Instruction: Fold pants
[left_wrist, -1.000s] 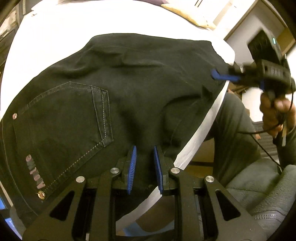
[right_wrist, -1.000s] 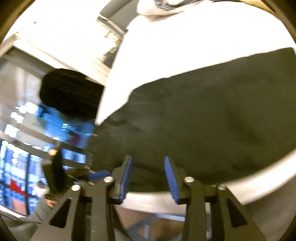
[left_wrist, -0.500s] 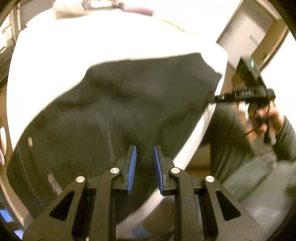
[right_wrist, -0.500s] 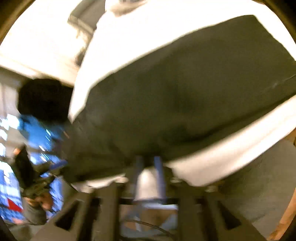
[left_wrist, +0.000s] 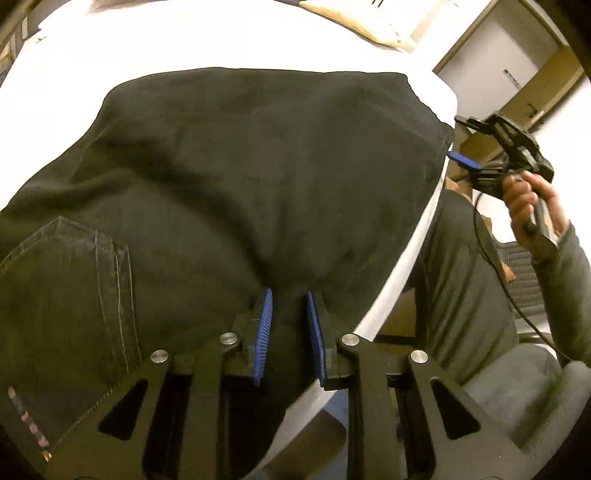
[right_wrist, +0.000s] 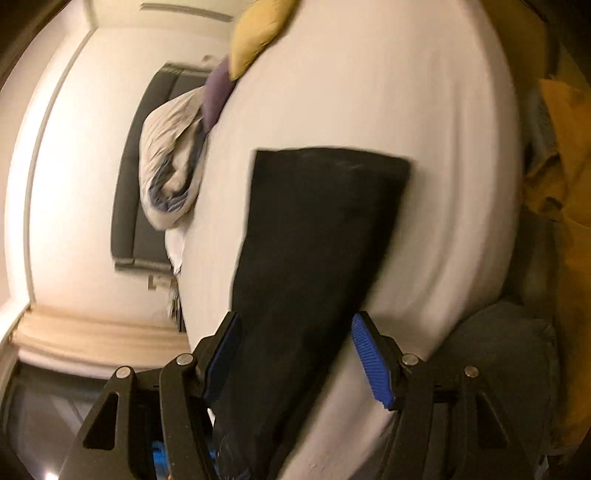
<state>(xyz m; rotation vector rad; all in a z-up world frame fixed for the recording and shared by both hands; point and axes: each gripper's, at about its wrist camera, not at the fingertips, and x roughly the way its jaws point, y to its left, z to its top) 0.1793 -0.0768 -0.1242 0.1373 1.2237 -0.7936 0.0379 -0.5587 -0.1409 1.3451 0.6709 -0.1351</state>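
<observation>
**Black pants on the bed, left tool gripping, right tool let go**

Against the frame a second earlier, the right tool (right_wrist: 295, 363) has rolled and swung, so its view now runs along the length of the pants (left_wrist: 229, 192); its jaws have just been opening and stand wide, the dark cloth lying between the pads without being pressed. In the left wrist view that tool now hangs just off the pants' right edge, where before it reached that edge. The left tool (left_wrist: 288, 332) stays narrow, pinching a fold of the pants at their near edge. The pants lie spread on the white bed (left_wrist: 147, 48), with bare sheet far and left of them. The right edge of the pants meets the bed's edge. A back pocket (left_wrist: 66, 295) is cut off at the left. The right wrist view is blurred.
</observation>
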